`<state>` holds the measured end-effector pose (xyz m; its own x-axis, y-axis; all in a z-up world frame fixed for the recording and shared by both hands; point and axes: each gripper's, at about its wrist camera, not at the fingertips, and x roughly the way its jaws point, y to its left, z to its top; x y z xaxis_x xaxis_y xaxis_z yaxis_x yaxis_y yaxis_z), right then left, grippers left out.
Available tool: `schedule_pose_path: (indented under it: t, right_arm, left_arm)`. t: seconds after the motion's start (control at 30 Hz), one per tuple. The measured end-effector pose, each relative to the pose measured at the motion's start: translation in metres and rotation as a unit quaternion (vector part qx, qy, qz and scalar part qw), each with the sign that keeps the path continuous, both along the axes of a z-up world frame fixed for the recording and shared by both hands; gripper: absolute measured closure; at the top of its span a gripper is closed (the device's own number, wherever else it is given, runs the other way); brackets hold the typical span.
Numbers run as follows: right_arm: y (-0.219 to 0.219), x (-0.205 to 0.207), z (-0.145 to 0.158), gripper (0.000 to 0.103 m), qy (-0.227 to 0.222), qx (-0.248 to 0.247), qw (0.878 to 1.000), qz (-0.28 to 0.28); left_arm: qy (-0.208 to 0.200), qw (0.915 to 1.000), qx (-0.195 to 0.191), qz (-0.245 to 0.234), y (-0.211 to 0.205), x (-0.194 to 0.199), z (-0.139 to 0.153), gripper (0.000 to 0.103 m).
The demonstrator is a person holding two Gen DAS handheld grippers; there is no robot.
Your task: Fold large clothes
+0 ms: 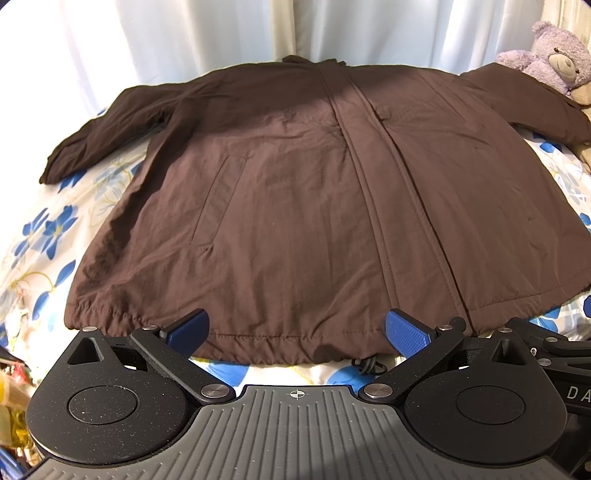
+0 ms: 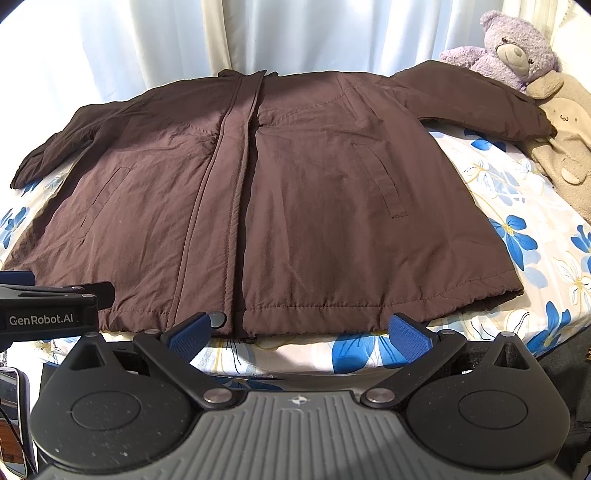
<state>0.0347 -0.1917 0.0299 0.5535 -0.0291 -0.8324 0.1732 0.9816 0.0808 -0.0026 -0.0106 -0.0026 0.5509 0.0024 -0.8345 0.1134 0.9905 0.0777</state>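
Note:
A large dark brown jacket (image 1: 295, 192) (image 2: 280, 192) lies spread flat, front side up, on a floral bedsheet (image 1: 48, 229), collar far, hem near, both sleeves stretched out sideways. My left gripper (image 1: 297, 330) hovers open at the near hem, left of the front placket, with nothing between its blue pads (image 1: 406, 332). My right gripper (image 2: 299, 332) is open too, just short of the hem on the jacket's right half. The left gripper's body (image 2: 44, 314) shows at the left edge of the right wrist view.
A purple teddy bear (image 2: 509, 48) and a beige plush toy (image 2: 565, 147) lie at the far right beside the jacket's right sleeve (image 2: 480, 103). White curtains (image 1: 184, 33) hang behind the bed. Bare sheet (image 2: 517, 229) shows right of the jacket.

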Motion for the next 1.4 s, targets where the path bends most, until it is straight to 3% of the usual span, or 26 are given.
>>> schedule_pose_path:
  t: [0.97, 1.1, 1.27, 1.33, 1.4]
  right_arm:
    - [-0.003, 0.002, -0.005, 0.001, 0.003, 0.011, 1.000, -0.004]
    - [-0.008, 0.003, -0.007, 0.001, -0.005, 0.030, 1.000, -0.007]
    - [-0.029, 0.009, -0.007, 0.001, -0.043, 0.084, 0.995, -0.013]
    - [-0.044, 0.014, -0.002, 0.001, -0.086, 0.093, 0.992, -0.023]
    - [-0.064, 0.019, 0.004, 0.001, -0.157, 0.089, 0.982, -0.049]
  left_arm:
    - [0.019, 0.9998, -0.004, 0.003, 0.000, 0.007, -0.011, 0.000]
    - [0.028, 0.9995, -0.014, 0.002, 0.001, 0.013, -0.014, 0.000]
    - [0.033, 0.9975, -0.060, 0.016, 0.010, 0.034, -0.013, 0.000]
    - [0.035, 0.9928, -0.109, 0.035, 0.020, 0.049, -0.012, 0.000]
    - [0.026, 0.9887, -0.138, 0.054, 0.027, 0.068, -0.011, 0.000]
